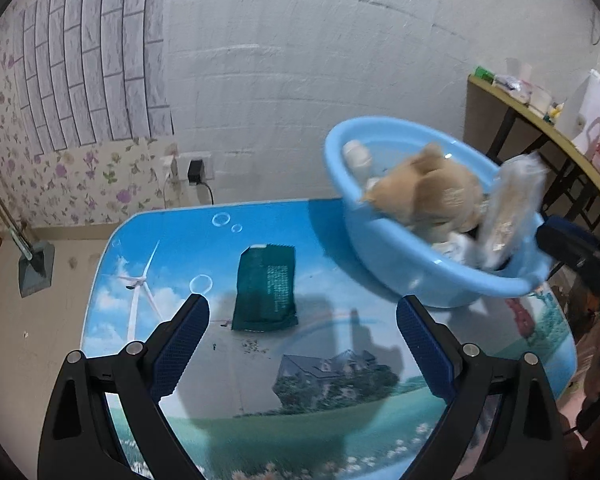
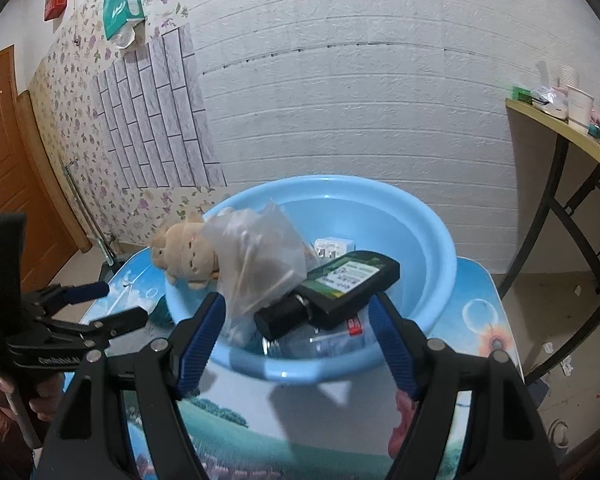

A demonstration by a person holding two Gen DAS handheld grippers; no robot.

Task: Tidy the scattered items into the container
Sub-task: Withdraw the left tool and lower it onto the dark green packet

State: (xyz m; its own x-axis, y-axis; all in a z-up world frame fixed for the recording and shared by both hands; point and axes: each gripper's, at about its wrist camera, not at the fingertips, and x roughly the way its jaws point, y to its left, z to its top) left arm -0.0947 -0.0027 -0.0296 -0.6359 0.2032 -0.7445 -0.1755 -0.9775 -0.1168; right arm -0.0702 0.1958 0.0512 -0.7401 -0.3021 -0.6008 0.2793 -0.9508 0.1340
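A dark green packet [image 1: 266,288] lies flat on the picture-printed table [image 1: 340,380], just ahead of my open, empty left gripper [image 1: 304,320]. To its right stands the blue basin [image 1: 396,264], holding a tan plush toy [image 1: 432,192] and a clear plastic bag [image 1: 512,208]. In the right wrist view my right gripper [image 2: 296,316] stands open at the near rim of the basin [image 2: 432,272]. A dark green bottle with a black cap [image 2: 348,284] lies in the basin beyond it, touched by neither pad. The plush toy [image 2: 184,252] and the bag [image 2: 256,256] lie beside the bottle. My left gripper [image 2: 126,302] shows at the left.
A side table [image 1: 540,120] with cups and packets stands against the wall at the right. A dustpan [image 1: 36,264] rests on the floor to the left, under a wall socket with a plug [image 1: 196,172]. A wooden door [image 2: 4,160] is at the far left.
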